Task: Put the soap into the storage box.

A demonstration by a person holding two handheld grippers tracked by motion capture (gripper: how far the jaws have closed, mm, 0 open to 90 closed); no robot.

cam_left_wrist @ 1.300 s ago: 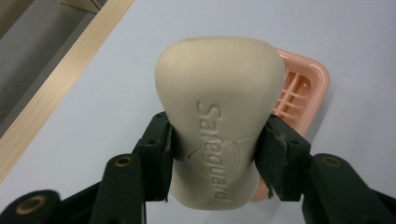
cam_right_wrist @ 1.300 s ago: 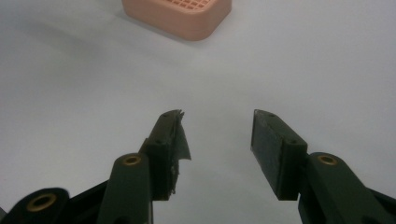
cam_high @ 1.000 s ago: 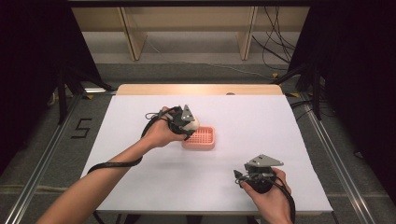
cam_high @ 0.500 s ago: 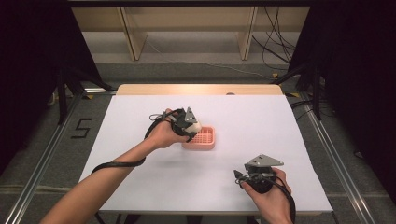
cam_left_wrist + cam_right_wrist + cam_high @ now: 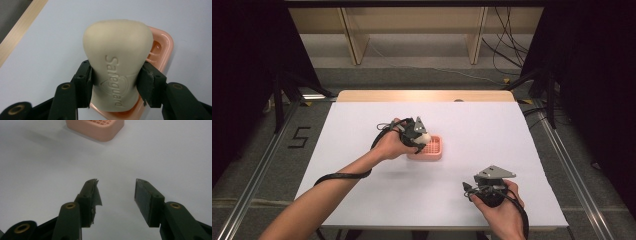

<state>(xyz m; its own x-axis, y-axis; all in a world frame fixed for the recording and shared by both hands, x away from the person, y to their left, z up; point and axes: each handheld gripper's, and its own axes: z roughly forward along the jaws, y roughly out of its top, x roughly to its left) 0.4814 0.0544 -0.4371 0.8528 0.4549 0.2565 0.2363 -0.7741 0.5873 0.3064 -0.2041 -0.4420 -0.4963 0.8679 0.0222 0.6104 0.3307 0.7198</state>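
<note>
Left gripper (image 5: 116, 82) clamped across the waist of a soap bar (image 5: 117, 62) above the pink dish (image 5: 163, 47); the bar is stiff, probably slick. Right gripper (image 5: 116, 195), near right, open and empty.

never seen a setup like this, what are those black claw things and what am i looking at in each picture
A person at a table holds a hand-operated two-jaw gripper in each hand; no robot arm is involved. The high view looks down on the white table from above. The other two pictures come from cameras riding on each gripper, looking along its black jaws. The left gripper is clamped on a cream Safeguard soap bar, held just above a pink soap dish. The right gripper has its jaws open with nothing between them, near the table's front edge, with the dish farther off.
</note>
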